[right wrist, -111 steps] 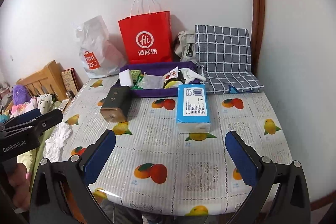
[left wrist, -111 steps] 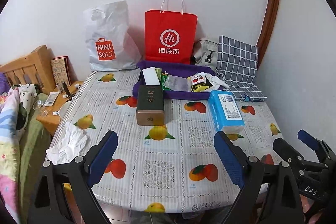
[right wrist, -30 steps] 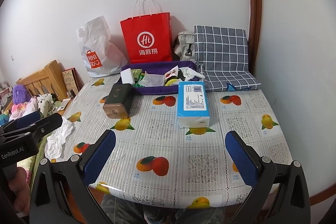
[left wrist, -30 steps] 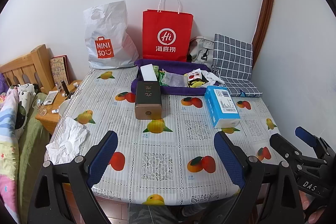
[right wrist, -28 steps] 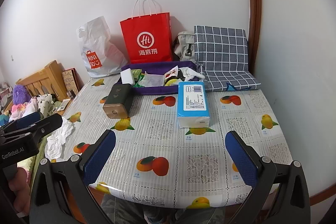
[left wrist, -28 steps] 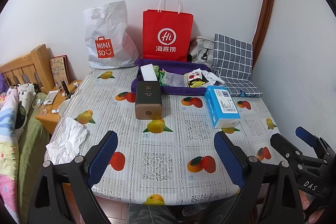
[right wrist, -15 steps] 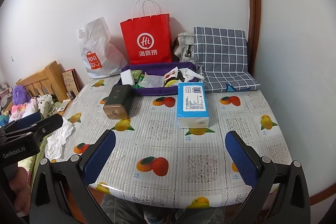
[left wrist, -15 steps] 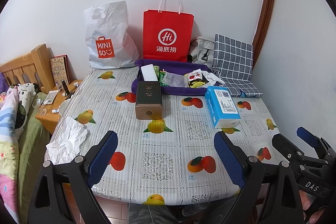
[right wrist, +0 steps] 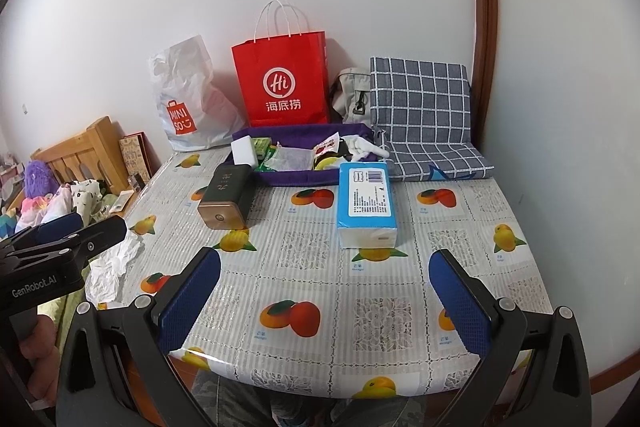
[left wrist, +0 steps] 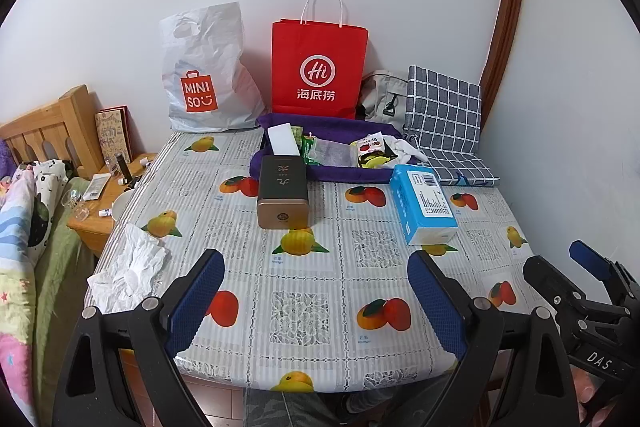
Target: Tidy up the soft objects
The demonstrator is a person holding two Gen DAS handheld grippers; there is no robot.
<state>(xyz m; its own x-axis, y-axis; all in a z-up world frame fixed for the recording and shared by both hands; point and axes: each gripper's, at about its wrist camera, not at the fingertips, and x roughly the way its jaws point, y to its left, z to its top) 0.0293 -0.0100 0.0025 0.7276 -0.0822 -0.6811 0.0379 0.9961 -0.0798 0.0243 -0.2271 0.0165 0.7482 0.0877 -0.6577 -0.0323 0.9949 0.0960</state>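
A blue tissue pack [left wrist: 422, 207] [right wrist: 366, 205] lies on the fruit-print table [left wrist: 304, 275], right of centre. Crumpled white paper [left wrist: 128, 269] [right wrist: 114, 263] lies at the table's left edge. A purple tray [left wrist: 280, 169] [right wrist: 298, 179] at the back holds snack packets, a white block and a white cloth. A grey checked cushion [left wrist: 444, 125] [right wrist: 424, 119] leans in the back right corner. My left gripper [left wrist: 316, 299] is open and empty above the near edge. My right gripper [right wrist: 324, 301] is open and empty, also at the near edge.
A dark brown box [left wrist: 283, 191] [right wrist: 226, 201] lies mid-table. A red paper bag [left wrist: 319, 65], a white Miniso bag [left wrist: 204, 75] and a beige bag [left wrist: 384, 99] stand against the wall. A bedside stand with small items [left wrist: 100, 199] and a bed are on the left.
Both grippers have drawn back slightly from the table over the last seconds; in the last second almost nothing moved. Both stay open and empty.
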